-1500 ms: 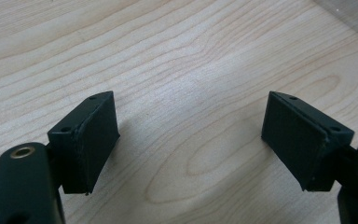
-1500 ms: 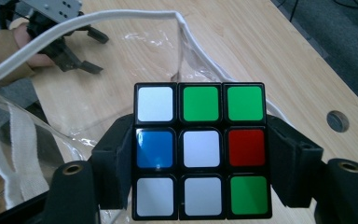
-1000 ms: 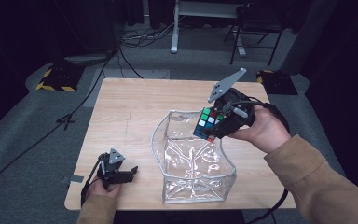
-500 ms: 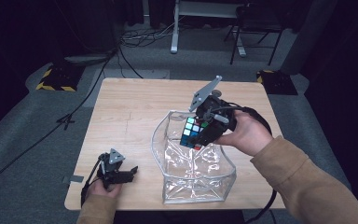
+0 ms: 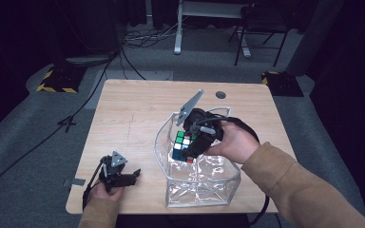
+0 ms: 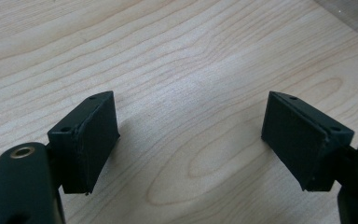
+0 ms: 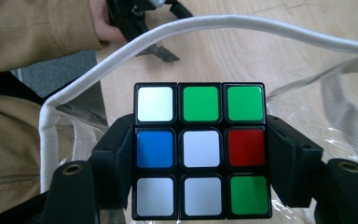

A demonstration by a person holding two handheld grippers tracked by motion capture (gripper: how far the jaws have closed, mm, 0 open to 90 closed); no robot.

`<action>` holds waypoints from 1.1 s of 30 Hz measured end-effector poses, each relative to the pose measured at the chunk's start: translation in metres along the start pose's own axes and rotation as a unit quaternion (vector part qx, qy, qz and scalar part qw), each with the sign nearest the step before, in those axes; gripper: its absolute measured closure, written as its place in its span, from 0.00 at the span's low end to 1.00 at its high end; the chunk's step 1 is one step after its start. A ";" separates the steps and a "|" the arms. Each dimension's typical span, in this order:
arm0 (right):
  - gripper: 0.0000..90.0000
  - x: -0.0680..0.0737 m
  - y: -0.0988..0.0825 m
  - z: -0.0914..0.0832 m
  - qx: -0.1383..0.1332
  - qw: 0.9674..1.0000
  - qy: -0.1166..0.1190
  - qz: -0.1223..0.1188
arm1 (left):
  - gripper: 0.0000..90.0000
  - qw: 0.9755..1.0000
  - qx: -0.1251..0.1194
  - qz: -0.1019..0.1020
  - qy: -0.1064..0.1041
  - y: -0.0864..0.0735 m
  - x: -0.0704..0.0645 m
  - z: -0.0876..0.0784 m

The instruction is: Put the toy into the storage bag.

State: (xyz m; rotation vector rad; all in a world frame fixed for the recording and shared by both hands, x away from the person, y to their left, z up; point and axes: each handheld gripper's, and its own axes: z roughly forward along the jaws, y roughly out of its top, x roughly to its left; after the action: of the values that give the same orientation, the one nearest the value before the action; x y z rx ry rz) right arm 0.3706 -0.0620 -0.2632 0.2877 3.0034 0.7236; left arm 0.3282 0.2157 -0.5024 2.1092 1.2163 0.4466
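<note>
- High view: a Rubik's cube [image 5: 184,146] is gripped by the right gripper [image 5: 191,145] and held over the open mouth of a clear plastic bag with white trim [image 5: 197,187], which stands upright near the front edge of the wooden table [image 5: 133,114]. The cube is level with the bag's rim or just inside it; which of the two cannot be told. The tool is tilted down and toward the person's left, judged to be so that the cube can be lowered past the rim into the bag.
- High view: the left gripper [image 5: 132,176] is seen resting low at the table's front-left corner, well apart from the bag, with a grey three-cornered plate on top. Its parking there is judged to keep the bag mouth free for the other hand. Whether anything lies in the bag cannot be told through the creased plastic.
- Left gripper view: the jaws are seen spread wide, with nothing but bare wood grain between them. This released state is not readable from the high view, where the tool is too small.
- Right gripper view: the cube's middle row is seen clamped from both sides by the jaws, the face showing white, green, blue and red stickers. The bag's white rim [image 7: 121,44] is seen arching beyond the cube, with clear plastic below and to the sides. The sleeve [image 7: 32,28] and the left gripper are seen farther off on the table. The firm, centred grip is shown here and not from above.
</note>
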 end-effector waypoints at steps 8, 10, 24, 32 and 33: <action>0.38 0.006 0.003 0.023 0.023 0.999 0.021 -0.017 | 0.21 1.000 0.000 -0.001 -0.001 0.000 0.000 0.000; 0.38 0.008 0.002 0.027 0.026 0.999 0.027 -0.020 | 0.21 1.000 0.000 -0.001 -0.001 0.000 0.000 0.000; 0.38 0.020 -0.008 0.054 0.057 0.996 0.058 -0.033 | 0.21 1.000 0.000 -0.001 -0.001 0.000 0.000 0.000; 0.38 0.022 -0.011 0.064 0.069 0.995 0.070 -0.028 | 0.21 1.000 -0.001 -0.001 -0.001 0.000 0.000 0.000; 0.37 0.021 -0.011 0.064 0.069 0.995 0.071 -0.029 | 0.21 1.000 -0.001 -0.001 -0.001 0.000 0.000 0.000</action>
State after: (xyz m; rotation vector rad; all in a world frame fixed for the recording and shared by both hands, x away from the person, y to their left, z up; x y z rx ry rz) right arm 0.3530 -0.0391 -0.3257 0.1591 3.1877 0.5568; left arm 0.3282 0.2156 -0.5024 2.1061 1.2179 0.4444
